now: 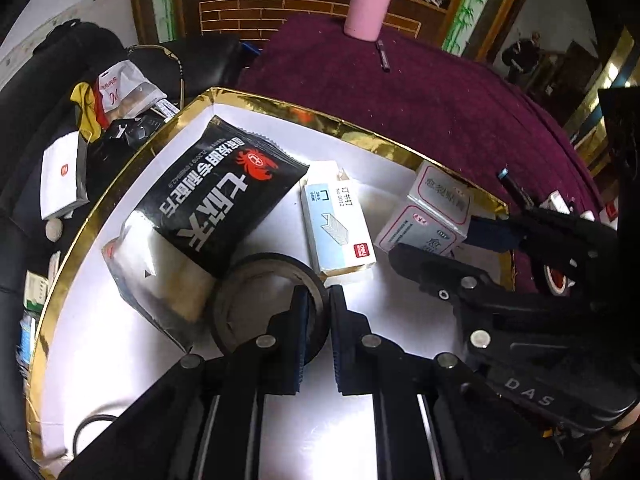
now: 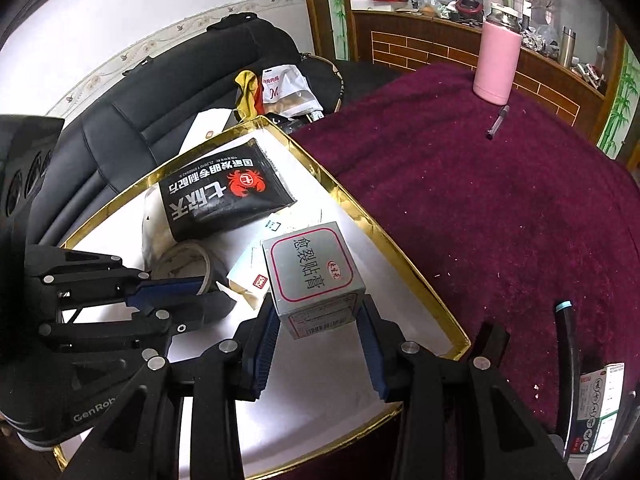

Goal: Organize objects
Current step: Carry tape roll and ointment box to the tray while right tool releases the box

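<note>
A white tray with a gold rim (image 1: 280, 106) (image 2: 400, 248) holds a black snack packet (image 1: 224, 196) (image 2: 224, 196), a pale staple box (image 1: 336, 224) (image 2: 248, 276) and a black tape roll (image 1: 244, 280) (image 2: 184, 260). My left gripper (image 1: 319, 300) (image 2: 212, 290) is shut on the roll's wall, one finger inside the ring and one outside. My right gripper (image 2: 320, 312) (image 1: 436, 240) is shut on a silver box with red-framed lettering (image 2: 312, 276) (image 1: 428, 208), over the tray's right side beside the staple box. Whether that box touches the tray I cannot tell.
The tray lies on a maroon cloth (image 2: 500, 220) that also bears a pink bottle (image 2: 496, 64) (image 1: 370, 0) and a pen (image 2: 498, 120). A black tube with a blue tip (image 2: 564, 344) and a printed carton (image 2: 600, 408) lie at the right. A black sofa (image 2: 120, 120) with bags is at the left.
</note>
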`<state>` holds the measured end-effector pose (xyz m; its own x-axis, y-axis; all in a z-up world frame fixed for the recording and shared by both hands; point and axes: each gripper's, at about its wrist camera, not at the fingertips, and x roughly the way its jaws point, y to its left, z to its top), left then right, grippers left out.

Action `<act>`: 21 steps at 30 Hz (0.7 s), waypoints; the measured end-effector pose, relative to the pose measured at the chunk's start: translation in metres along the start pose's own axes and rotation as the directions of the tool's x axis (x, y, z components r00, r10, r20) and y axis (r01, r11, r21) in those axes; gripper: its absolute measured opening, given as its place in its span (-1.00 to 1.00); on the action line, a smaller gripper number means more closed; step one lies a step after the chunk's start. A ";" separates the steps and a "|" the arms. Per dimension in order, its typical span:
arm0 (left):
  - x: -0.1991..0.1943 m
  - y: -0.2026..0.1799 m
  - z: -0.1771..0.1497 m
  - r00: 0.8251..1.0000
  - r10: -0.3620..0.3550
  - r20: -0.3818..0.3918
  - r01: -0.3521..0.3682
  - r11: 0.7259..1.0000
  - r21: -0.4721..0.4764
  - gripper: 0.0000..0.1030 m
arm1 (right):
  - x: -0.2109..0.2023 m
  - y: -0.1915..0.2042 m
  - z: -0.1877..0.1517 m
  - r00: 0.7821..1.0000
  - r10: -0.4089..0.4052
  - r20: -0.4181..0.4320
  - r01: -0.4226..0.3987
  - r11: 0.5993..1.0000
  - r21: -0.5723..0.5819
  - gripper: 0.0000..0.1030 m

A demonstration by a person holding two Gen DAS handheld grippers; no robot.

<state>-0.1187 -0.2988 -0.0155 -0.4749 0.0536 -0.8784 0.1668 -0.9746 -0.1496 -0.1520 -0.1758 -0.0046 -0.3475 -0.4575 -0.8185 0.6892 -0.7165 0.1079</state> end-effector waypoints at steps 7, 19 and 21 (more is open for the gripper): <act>0.001 0.002 -0.005 0.998 -0.025 0.056 0.031 0.994 -0.105 -0.79 | 0.005 -0.014 0.005 0.999 -0.044 0.004 0.044 0.999 0.026 -0.16; 0.008 -0.034 0.000 0.998 0.041 0.042 -0.037 0.996 -0.083 -0.73 | 0.002 -0.027 0.007 0.997 -0.081 -0.002 0.081 0.997 0.010 -0.12; 0.008 -0.031 0.002 0.998 0.047 0.030 -0.044 0.995 -0.090 -0.70 | -0.004 -0.027 0.007 0.998 -0.062 0.019 0.061 0.998 0.024 0.02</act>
<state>-0.1294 -0.2683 -0.0167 -0.4921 0.0014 -0.8705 0.2648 -0.9524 -0.1512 -0.1735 -0.1582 -0.0005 -0.4015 -0.4225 -0.8126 0.6510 -0.7557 0.0712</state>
